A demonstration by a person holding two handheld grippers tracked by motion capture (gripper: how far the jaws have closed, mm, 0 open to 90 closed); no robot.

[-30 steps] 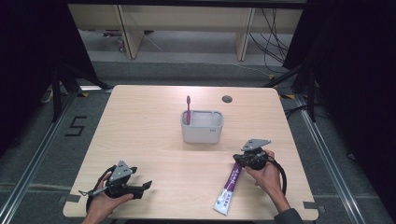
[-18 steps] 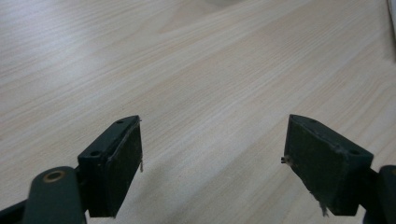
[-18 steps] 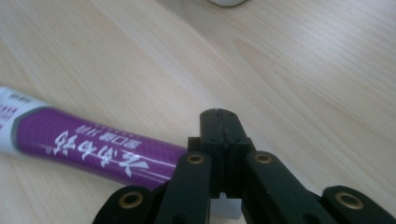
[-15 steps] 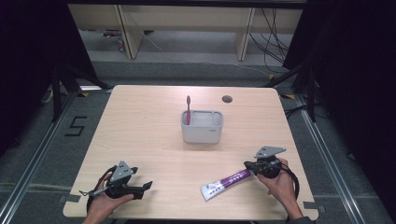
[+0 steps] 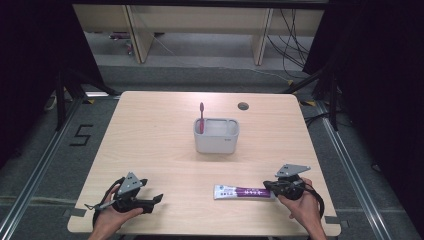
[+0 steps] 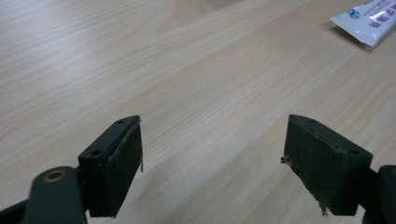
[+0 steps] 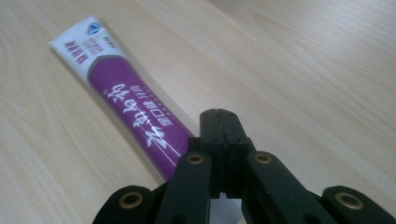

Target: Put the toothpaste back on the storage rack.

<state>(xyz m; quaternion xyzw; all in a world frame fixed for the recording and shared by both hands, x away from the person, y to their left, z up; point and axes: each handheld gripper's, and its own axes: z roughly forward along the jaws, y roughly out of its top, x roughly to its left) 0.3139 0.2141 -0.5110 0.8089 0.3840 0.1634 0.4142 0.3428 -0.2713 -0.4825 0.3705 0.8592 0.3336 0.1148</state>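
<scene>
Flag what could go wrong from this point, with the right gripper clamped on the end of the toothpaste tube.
1. The right gripper pinches only the cap end of the toothpaste tube; the long free end could droop or swing when lifted.
2. The holder is narrow and already has a toothbrush standing in it; a swinging tube might knock it or miss the opening.
3. The left gripper rests open, apart from the tube, so nothing steadies the holder.

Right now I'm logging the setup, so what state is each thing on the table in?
Tube: lying flat, cap end clamped in the right tongs.
Toothbrush: upright in the holder's left compartment.
Holder: upright, right compartment looks empty.
Left tongs: open, nothing between them.
Right tongs: shut on the tube.
</scene>
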